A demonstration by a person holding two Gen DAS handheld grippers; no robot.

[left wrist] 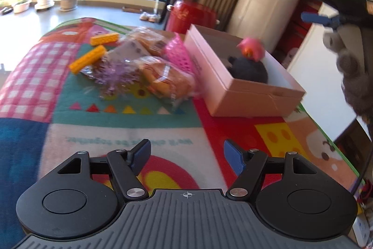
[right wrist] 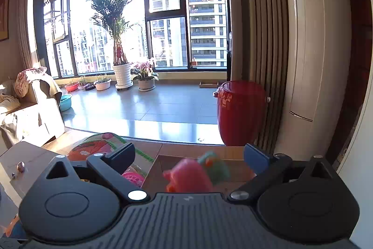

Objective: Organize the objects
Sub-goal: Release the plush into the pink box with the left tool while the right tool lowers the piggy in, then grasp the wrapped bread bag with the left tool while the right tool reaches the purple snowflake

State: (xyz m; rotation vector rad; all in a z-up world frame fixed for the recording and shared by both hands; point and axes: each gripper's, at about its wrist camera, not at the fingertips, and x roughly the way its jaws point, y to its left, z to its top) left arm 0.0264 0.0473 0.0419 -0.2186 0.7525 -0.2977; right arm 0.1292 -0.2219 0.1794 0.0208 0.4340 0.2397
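Both tongs wide, gripping nothing

The left tongs point(left wrist: 186, 156) view alone shows the box point(left wrist: 247, 90) ahead, pink toy point(left wrist: 253, 48) inside, beneath the right tongs point(left wrist: 300, 2); the right tongs point(right wrist: 190, 161) view adds a blurred green toy point(right wrist: 215, 166).

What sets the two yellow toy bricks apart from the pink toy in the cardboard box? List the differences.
The yellow toy bricks are long, studded bars; the pink toy is rounded.
The bricks lie on the patterned blanket, outside the pink cardboard box; the pink toy is in the box, above a dark round object.
Shared: neither is gripped.
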